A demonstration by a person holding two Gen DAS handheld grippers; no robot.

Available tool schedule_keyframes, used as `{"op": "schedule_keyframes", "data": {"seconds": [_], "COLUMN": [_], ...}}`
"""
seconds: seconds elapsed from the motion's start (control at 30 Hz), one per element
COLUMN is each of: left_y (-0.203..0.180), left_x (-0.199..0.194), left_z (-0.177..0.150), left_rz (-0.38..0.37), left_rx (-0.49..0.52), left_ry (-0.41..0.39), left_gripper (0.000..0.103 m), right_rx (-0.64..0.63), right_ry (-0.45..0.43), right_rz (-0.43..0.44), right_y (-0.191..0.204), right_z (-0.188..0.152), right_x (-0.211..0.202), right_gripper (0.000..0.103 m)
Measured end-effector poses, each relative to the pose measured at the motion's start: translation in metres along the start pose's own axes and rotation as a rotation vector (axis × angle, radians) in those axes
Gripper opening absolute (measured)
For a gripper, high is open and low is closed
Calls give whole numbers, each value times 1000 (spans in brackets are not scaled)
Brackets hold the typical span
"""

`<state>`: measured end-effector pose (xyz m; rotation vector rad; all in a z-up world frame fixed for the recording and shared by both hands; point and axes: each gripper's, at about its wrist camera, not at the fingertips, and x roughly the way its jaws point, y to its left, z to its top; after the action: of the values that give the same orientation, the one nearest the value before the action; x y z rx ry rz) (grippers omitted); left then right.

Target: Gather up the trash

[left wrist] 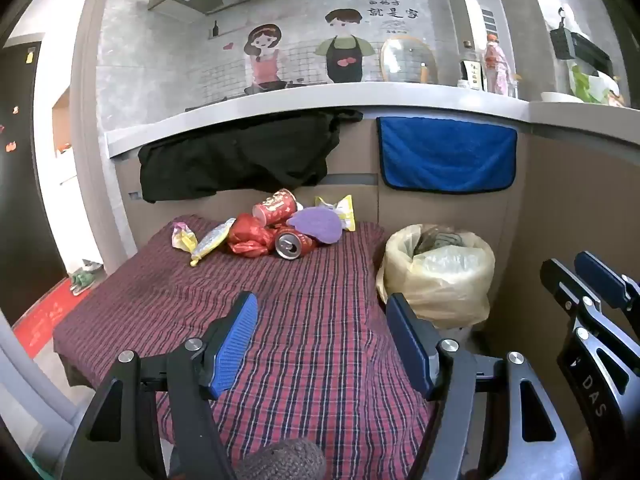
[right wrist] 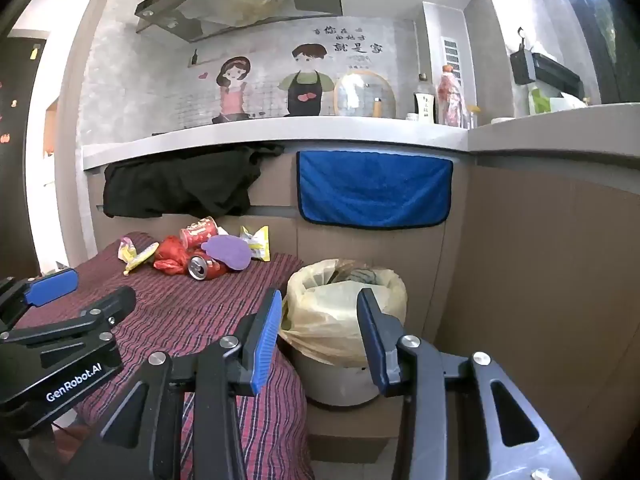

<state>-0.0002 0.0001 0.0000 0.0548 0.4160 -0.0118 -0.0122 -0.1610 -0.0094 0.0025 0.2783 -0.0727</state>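
Trash (left wrist: pixel 276 228) sits heaped at the far end of a plaid-covered table (left wrist: pixel 304 344), a soda can (left wrist: pixel 294 243), paper cup (left wrist: pixel 276 206), red wrapper (left wrist: pixel 248 236), purple card (left wrist: pixel 318 225) and snack packets touching one another. Both tongs hover short of it: the left gripper (left wrist: pixel 322 344) spread wide and empty, the pile at its twelve o'clock, well apart; the right gripper (right wrist: pixel 318 340) also parted and holding nothing, the pile near its ten o'clock, the lined bin (right wrist: pixel 344 312) dead ahead beside the table. A clean first pick likely means singling out the can, nearest of the heap, closing across its sides, lifting clear before swinging right over the bin.
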Motion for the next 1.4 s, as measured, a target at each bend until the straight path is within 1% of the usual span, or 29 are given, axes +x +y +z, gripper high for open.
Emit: {"op": "schedule_keyframes", "data": {"seconds": [0.13, 0.17, 0.23, 0.3, 1.4], "left_y": [0, 0, 0, 0, -2], "left_x": [0, -1, 0, 0, 0], "left_z": [0, 0, 0, 1, 1], "left_rz": [-2, -3, -3, -5, -3], "left_rx": [2, 3, 0, 1, -4], "left_ry": [0, 1, 9, 10, 9], "left_gripper": [67, 67, 67, 67, 67], "right_rx": [-13, 16, 5, 12, 15], "right_ry": [-10, 10, 5, 29, 32], "right_rz": [-5, 0, -7, -7, -11], "right_y": [2, -5, -1, -2, -3], "right_z": [0, -1, -4, -1, -2], "right_x": [-2, 2, -1, 4, 5], "right_gripper": [37, 37, 37, 37, 37]}}
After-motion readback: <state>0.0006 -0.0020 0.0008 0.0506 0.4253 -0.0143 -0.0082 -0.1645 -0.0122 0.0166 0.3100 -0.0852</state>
